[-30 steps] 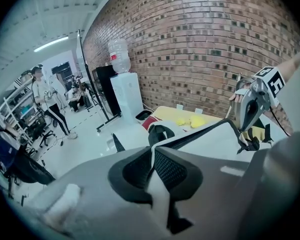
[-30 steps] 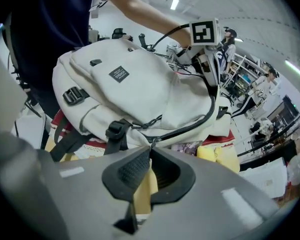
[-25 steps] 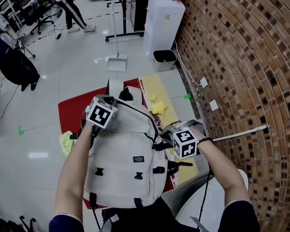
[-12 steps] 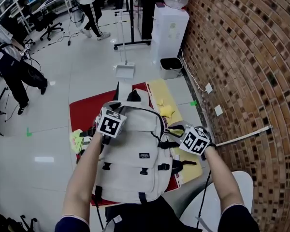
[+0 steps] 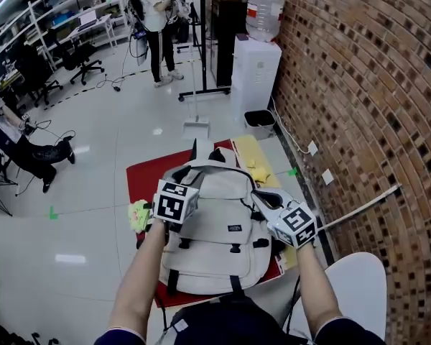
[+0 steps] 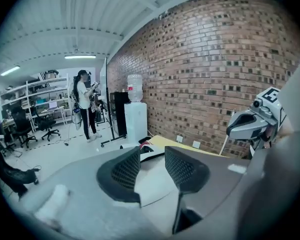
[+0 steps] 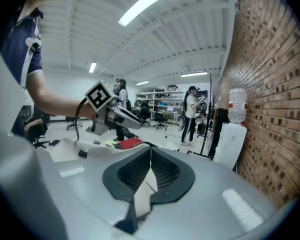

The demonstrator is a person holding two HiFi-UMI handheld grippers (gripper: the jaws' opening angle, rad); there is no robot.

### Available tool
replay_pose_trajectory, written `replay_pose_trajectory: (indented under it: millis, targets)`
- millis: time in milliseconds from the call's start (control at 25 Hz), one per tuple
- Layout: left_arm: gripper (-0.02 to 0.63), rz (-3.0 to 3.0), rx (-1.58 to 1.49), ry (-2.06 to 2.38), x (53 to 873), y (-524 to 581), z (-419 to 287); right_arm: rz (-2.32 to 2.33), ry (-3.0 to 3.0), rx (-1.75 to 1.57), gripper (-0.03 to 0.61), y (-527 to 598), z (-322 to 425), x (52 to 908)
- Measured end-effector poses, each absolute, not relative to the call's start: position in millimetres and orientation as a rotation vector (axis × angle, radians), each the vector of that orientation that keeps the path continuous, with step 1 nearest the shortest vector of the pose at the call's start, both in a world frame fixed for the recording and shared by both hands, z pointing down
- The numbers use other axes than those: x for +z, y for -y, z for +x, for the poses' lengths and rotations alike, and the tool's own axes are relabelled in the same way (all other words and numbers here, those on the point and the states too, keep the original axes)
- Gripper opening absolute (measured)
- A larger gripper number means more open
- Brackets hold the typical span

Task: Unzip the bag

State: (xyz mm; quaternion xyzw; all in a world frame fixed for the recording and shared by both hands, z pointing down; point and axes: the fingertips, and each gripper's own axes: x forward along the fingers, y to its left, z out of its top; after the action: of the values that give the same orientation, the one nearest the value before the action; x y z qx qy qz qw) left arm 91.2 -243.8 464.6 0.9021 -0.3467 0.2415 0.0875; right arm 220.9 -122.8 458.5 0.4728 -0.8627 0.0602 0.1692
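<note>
Bag (image 5: 219,228) lying flat on red mat (image 5: 140,178). Left gripper (image 6: 151,170) hanging over bag's upper-left, jaws just been opening, now spread, nothing btwn. Right gripper (image 7: 150,170) sitting off bag's upper-right, jaws pressed together, empty. Yellow toy (image 5: 259,173) lying just right of bag; dustpan (image 5: 195,129), bin (image 5: 261,123), water dispenser (image 5: 257,74) standing beyond bag's top.

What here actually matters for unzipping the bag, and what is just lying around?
For the job: grey backpack; left tongs, jaws just opened wide, nothing between them; right tongs, shut.

Just lying about: red mat under the backpack, yellow star-shaped thing, yellow-green cloth, dustpan, bin, water dispenser.
</note>
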Motion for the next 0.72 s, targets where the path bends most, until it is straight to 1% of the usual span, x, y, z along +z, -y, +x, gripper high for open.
replay_pose_trajectory:
  millis: [120, 360, 480, 720]
  targets:
    - [0.146, 2.700, 0.627, 1.010, 442, 220, 81, 1.498, 2.509, 0.235, 0.008, 120, 209, 427]
    - [0.021, 2.740, 0.453, 0.962, 410, 173, 67, 1.643, 2.633, 0.321, 0.008, 112, 173, 384]
    - [0.003, 2.765, 0.410, 0.929, 403, 151, 63, 1.655, 2.682, 0.322, 0.006, 106, 151, 373]
    - [0.003, 2.799, 0.360, 0.854, 395, 117, 59, 1.656, 2.693, 0.263, 0.006, 95, 115, 360]
